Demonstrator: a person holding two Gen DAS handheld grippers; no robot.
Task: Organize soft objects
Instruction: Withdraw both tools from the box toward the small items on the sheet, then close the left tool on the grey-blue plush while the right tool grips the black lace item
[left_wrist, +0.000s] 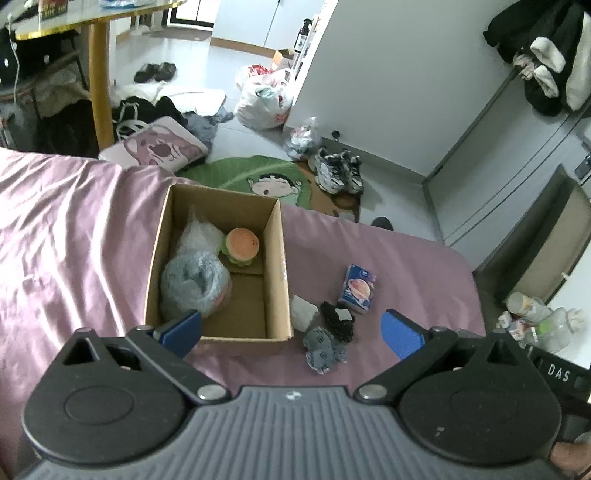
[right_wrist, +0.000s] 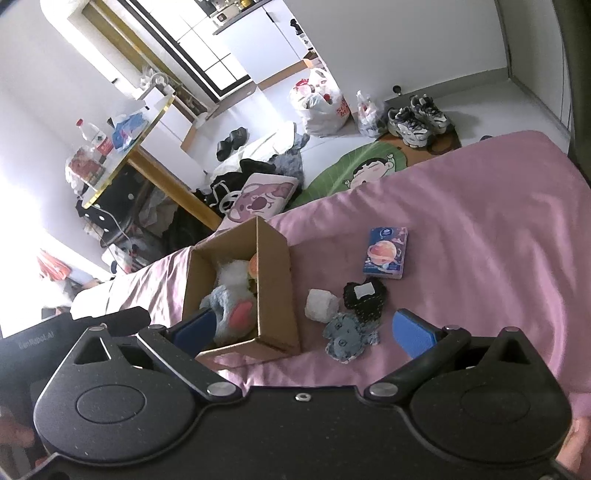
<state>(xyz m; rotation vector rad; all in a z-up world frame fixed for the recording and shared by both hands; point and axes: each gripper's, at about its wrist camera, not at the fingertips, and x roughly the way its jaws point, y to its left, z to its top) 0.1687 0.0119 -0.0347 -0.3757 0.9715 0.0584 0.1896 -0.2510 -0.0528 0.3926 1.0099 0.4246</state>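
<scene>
Grey cloth (left_wrist: 324, 349), burger toy (left_wrist: 242, 246) unobstructed.

White "DAS" shows on a black device (left_wrist: 561, 373).

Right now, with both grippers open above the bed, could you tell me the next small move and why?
Probably lower the right gripper onto the grey-blue fabric piece: it lies nearest, outside the brown cardboard box, whereas the burger plush already sits inside.

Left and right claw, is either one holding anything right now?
Nothing is held. The left claw and the right claw are both open and empty above the bed.
</scene>
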